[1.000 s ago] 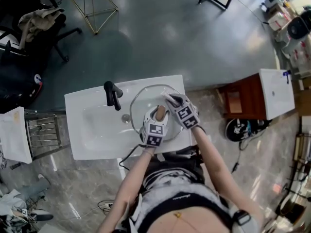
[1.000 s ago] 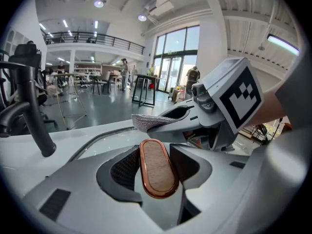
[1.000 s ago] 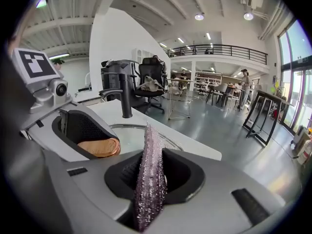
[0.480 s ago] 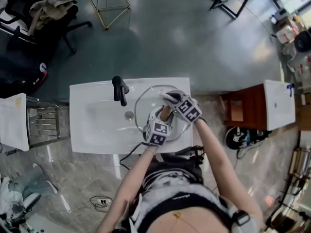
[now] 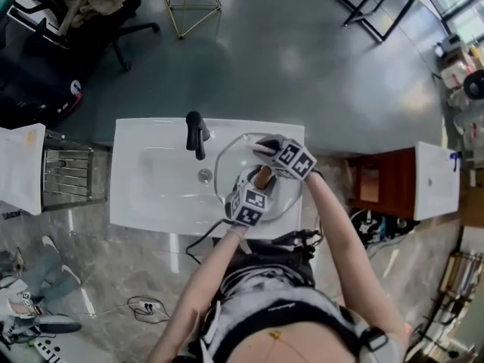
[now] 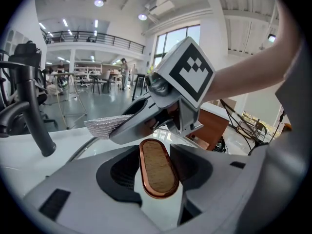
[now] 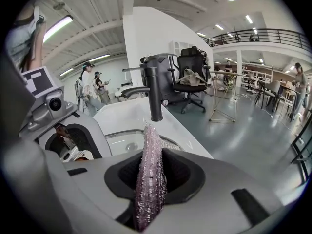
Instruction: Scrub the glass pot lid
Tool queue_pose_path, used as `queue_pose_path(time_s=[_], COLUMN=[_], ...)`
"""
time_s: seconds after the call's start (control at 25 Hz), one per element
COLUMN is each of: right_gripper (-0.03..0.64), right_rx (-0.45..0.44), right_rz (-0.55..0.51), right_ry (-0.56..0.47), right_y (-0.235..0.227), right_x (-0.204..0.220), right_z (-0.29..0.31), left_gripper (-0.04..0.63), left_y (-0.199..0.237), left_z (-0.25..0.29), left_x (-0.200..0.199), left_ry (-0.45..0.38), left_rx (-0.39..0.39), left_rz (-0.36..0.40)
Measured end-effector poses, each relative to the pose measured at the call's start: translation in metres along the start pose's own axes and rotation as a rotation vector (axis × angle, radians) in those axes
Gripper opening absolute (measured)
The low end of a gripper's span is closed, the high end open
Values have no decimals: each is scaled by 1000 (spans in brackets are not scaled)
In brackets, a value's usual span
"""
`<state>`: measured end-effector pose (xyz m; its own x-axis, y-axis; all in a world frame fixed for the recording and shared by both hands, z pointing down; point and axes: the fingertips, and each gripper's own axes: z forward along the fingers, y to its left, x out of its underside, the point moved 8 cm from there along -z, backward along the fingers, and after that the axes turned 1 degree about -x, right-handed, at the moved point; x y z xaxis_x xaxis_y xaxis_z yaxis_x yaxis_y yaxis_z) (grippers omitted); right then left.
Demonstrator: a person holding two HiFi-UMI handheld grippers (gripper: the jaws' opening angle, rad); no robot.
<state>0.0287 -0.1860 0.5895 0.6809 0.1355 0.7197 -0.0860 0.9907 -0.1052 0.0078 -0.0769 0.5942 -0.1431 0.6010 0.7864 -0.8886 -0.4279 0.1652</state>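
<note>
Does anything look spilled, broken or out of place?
Nothing stands out. The glass lid lies over the sink, its knob in the left hand-held gripper; the right hand-held gripper holds a sparkly scrub cloth. No spill or damage.

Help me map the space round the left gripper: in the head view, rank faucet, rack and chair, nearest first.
1. Faucet, at the back edge of the sink, left of the left gripper.
2. Rack, left of the sink.
3. Chair, far upper left.

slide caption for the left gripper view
Left claw grips the oval copper-rimmed wooden handle of the glass pot lid while the right claw holds a silvery mesh scrub pad.
</note>
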Motion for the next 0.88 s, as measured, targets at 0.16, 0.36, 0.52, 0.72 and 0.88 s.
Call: queue_pose_path(time_s=[0.16, 0.36, 0.52, 0.72, 0.88], right_gripper=[86, 86, 84, 84, 86], right_rx=[-66, -152, -249, -306, -292], right_rz=[-60, -118, -167, -163, -169], right_ry=[39, 58, 83, 79, 66], right_y=[-4, 5, 15, 22, 21], right_x=[-9, -27, -37, -40, -41], right_z=[16, 30, 45, 59, 56], left_gripper=[207, 207, 207, 207, 206], left_y=[-1, -1, 0, -1, -1], left_z=[0, 0, 1, 2, 1], left_x=[-1, -2, -1, 1, -1], left_ry=[2, 0, 2, 2, 3], left_rx=[-3, -8, -10, -16, -19], left_rz=[2, 4, 6, 6, 9])
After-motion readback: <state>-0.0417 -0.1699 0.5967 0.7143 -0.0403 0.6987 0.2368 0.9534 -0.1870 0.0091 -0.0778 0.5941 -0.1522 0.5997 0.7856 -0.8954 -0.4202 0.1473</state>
